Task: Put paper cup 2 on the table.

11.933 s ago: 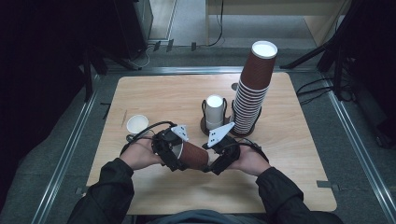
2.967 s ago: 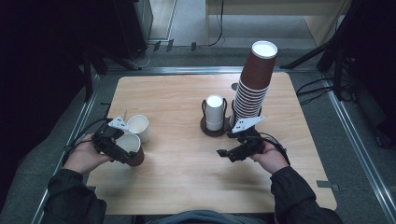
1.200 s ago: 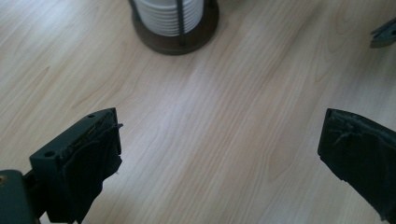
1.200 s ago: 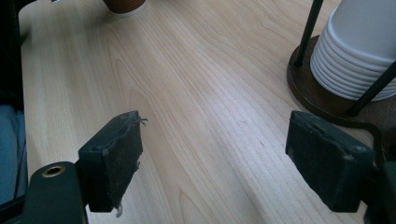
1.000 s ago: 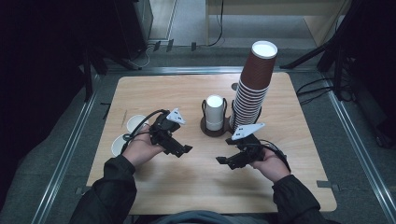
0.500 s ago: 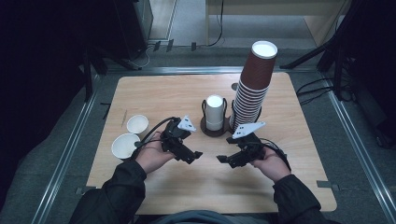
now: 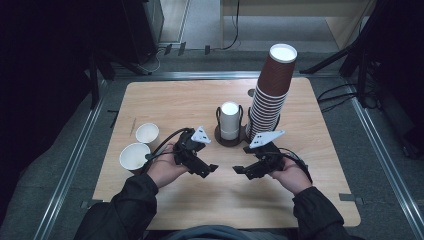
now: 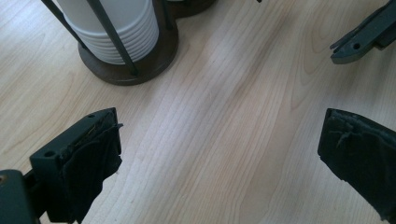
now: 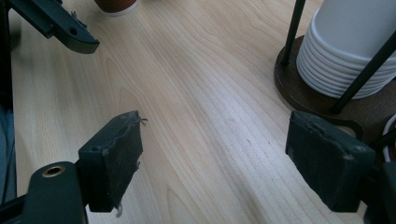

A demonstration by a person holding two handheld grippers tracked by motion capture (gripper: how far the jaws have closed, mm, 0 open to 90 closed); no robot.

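Note:
Two brown paper cups with white insides stand upright at the table's left, the smaller (image 7: 147, 133) behind the larger (image 7: 134, 156). My left gripper (image 7: 209, 170) is open and holds nothing, low over the wood in front of the centre. Facing it a short gap away, my right gripper (image 7: 239, 171) is open too. In the left gripper view its fingers (image 8: 88, 158) stand wide apart over bare wood, with the right gripper's tip (image 8: 362, 37) at the upper right. The right gripper view has its own pads (image 9: 114, 158) spread and the left gripper's jaw tip (image 9: 60, 28) at the upper left.
A dark wire holder (image 7: 225, 140) with a white stack (image 7: 230, 117) stands at the table's centre, just behind both grippers. A tall leaning tower of brown cups (image 7: 272, 90) rises to its right. The table's front edge lies under my forearms.
My left gripper has let go of a cup at the left and moved right to the centre, now facing the right gripper. The right gripper has barely moved.

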